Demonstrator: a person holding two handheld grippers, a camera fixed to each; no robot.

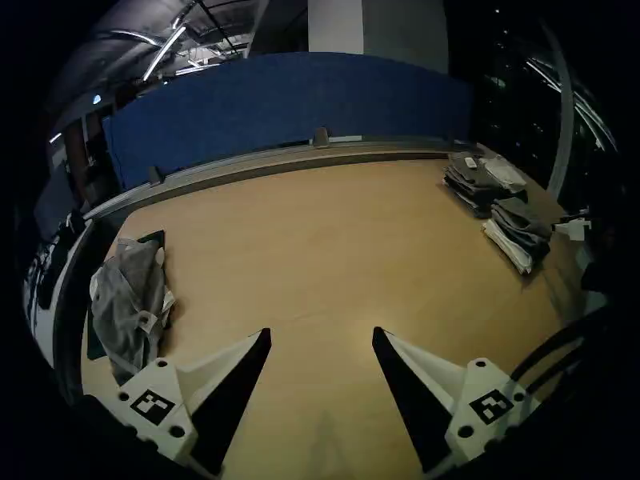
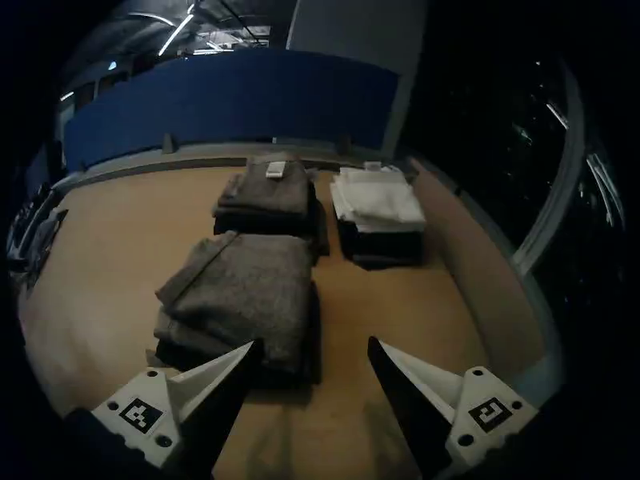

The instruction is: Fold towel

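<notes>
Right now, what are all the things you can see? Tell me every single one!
table: one, light brown wood, under everything
divider wall: one, blue, along the table's far edge
crumpled towel heap: one, grey and white, at the table's left edge in the left gripper view
near folded stack: one, grey, just ahead of the right gripper's fingers
far folded stack: one, grey with a small white tag, behind the near one
white-topped stack: one, white over dark towels, to the right of the far stack
left gripper: one, white with black fingers, open, holding nothing
right gripper: one, white with black fingers, open, holding nothing
</notes>
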